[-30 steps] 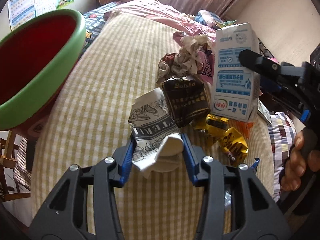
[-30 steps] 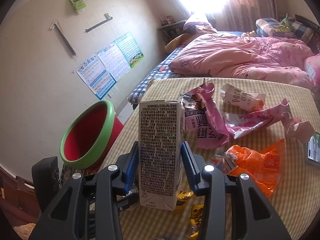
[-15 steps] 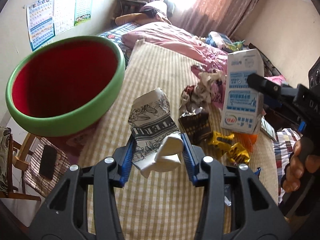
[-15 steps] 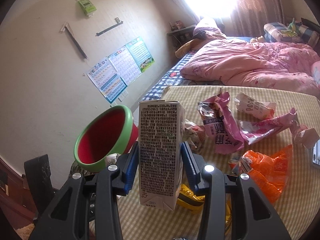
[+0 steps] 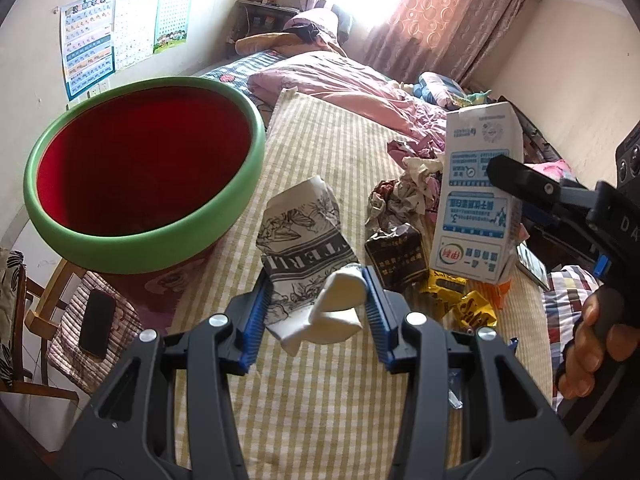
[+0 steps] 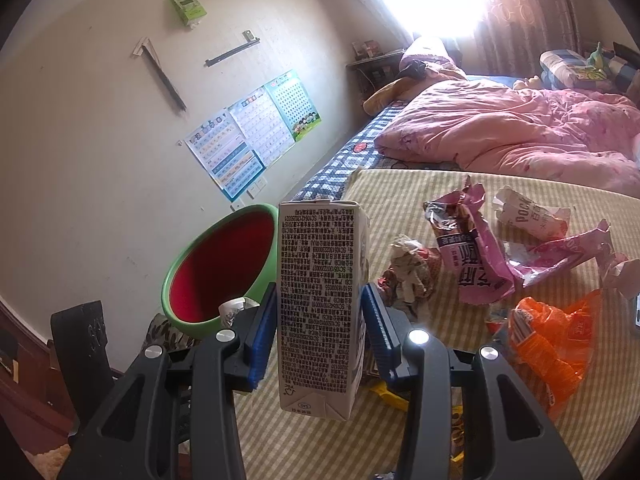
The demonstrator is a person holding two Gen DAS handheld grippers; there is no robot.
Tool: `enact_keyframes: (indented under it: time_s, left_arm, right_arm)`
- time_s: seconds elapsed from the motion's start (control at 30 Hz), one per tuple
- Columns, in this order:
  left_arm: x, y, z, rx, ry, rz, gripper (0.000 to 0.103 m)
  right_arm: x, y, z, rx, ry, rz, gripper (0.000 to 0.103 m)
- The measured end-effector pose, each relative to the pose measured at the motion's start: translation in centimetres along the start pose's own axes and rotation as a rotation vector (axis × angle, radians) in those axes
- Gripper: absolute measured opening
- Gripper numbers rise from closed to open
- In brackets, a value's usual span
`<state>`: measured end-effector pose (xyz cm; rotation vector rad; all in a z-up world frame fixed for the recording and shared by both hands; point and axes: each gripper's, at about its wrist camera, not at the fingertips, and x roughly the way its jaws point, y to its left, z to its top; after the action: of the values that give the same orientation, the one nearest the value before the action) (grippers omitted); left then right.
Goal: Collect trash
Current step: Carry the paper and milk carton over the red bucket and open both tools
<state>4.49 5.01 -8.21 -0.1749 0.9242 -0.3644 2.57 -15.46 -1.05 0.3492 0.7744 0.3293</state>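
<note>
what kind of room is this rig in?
Almost certainly a home bedroom: a bed with a rumpled pink quilt, curtains over a bright window, and learning charts taped to the wall.

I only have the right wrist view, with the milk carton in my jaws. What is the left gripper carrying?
Observer: The left gripper is shut on a crumpled paper cup printed in black and white.
Operator: Is anything already in the bin? I only see part of its inside.
Observer: In the left wrist view the red bin shows a bare red inside; its very bottom is too dark to tell.
Operator: What's under my carton?
Observer: A dark brown wrapper and yellow wrappers lie on the checked cloth beneath the milk carton.
</note>
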Motion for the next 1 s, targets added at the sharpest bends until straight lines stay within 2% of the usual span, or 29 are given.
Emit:
enact_keyframes:
  time_s: [0.53,1.0]
  left_arm:
    - [-2.8,2.3,1.3,0.004,-0.073,0.012,0.043]
    - [-3.5,5.3,3.5,0.013,-0.12,0.005,0.043]
  right_arm:
    - [2.2,2.8,0.1,-0.02,0.009,0.006,0.041]
    - [3.7,4.5,0.5,-0.009,-0.002,-0.031,0.041]
